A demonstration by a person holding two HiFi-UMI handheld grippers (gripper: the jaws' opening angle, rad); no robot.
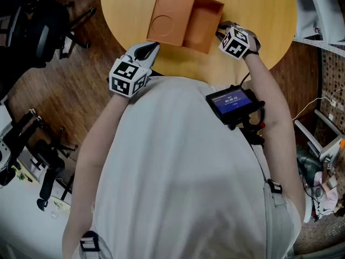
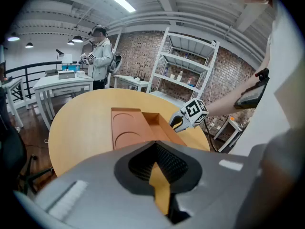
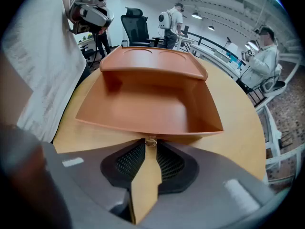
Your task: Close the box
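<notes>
An orange-brown box lies open on the round yellow table (image 1: 259, 15). Its flat lid (image 1: 170, 9), with two round dents, is folded out to the left of the empty tray (image 1: 204, 20). My right gripper (image 1: 220, 30) is at the tray's right wall. In the right gripper view its fingertips (image 3: 151, 144) sit against the rim of that wall (image 3: 152, 131), with a narrow gap between the jaws and nothing held. My left gripper (image 1: 152, 47) hovers shut and empty at the table's near edge, short of the lid (image 2: 125, 128). From there the right gripper (image 2: 178, 122) shows beside the tray (image 2: 155, 120).
Black office chairs (image 1: 32, 26) stand on the wood floor to the left of the table. A white metal shelf (image 2: 190, 66) lines a brick wall, and a person (image 2: 100, 56) stands by a white table (image 2: 66, 82). A small screen (image 1: 233, 102) hangs on my chest.
</notes>
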